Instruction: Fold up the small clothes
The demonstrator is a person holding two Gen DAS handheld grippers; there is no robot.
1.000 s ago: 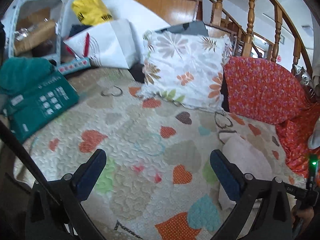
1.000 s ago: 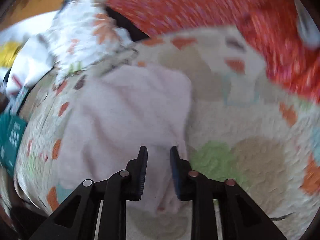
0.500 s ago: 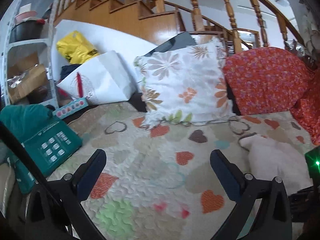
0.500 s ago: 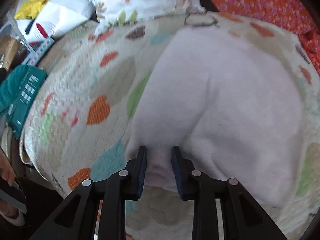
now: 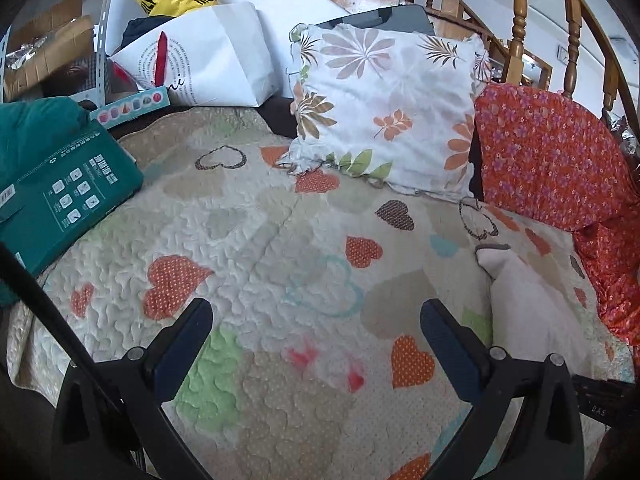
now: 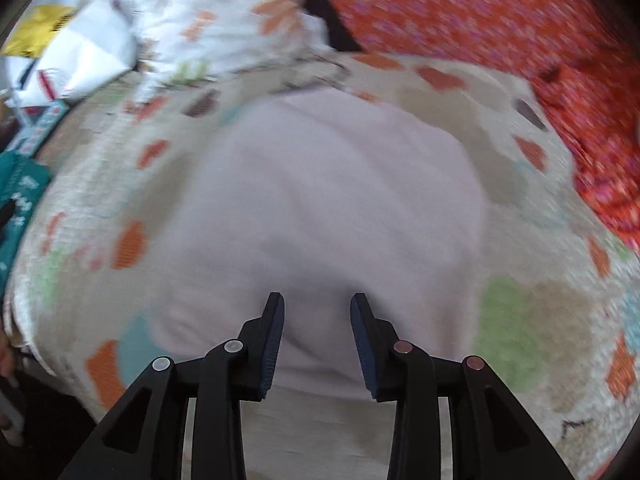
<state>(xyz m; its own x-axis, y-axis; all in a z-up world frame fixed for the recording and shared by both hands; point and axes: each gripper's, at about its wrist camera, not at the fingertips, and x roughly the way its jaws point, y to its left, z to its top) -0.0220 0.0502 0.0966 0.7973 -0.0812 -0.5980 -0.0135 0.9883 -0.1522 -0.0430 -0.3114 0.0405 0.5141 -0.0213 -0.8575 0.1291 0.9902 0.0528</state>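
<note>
A small pale pink garment lies spread on the heart-patterned quilt. My right gripper hovers over its near edge, pointing steeply down. Its jaws are opening; the cloth's near hem lies between them, and the pads stand apart from it. The right wrist view is blurred by motion. In the left wrist view the same garment shows at the right of the quilt. My left gripper is wide open over bare quilt to the left of the garment, with nothing between its fingers.
A floral pillow and an orange flowered cloth line the back of the quilt. A teal box sits at the left edge, with a white paper bag behind it. A wooden stair railing rises at the back.
The right gripper's jaws have widened around the garment's near hem. The garment now lies flatter and more centred in its view. The left gripper has dropped closer to the quilt.
</note>
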